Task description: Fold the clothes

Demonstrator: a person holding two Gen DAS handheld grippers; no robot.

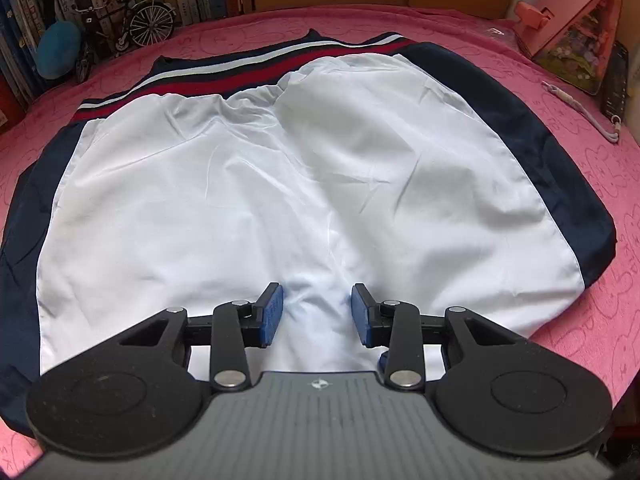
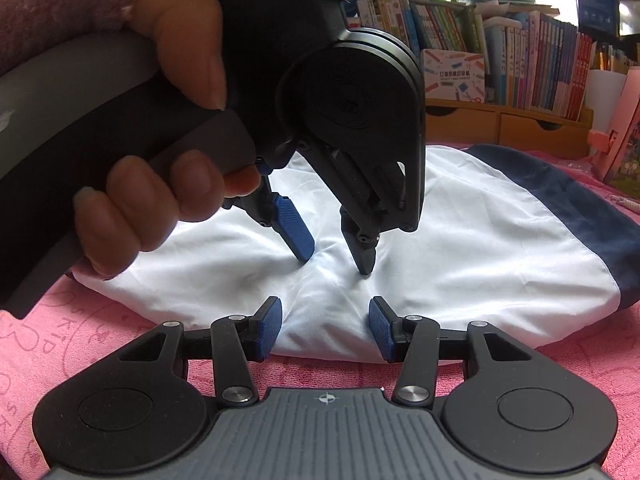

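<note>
White, thin-fabric garment with navy side panels and a red-white-navy striped waistband lies spread on the pink blanket-covered desk, wrinkled, apparently only partly folded, I'd say. Left gripper plants its part-spread fingertips on the cloth, a raised crease between them. Right gripper waits spread at the near hem, gripping nothing. More folds likely remain.

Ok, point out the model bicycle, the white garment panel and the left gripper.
model bicycle [image 1: 132, 26], left wrist view, rear wheel.
white garment panel [image 1: 200, 208], left wrist view, smooth middle.
left gripper [image 2: 334, 260], right wrist view, between its fingertips.
</note>
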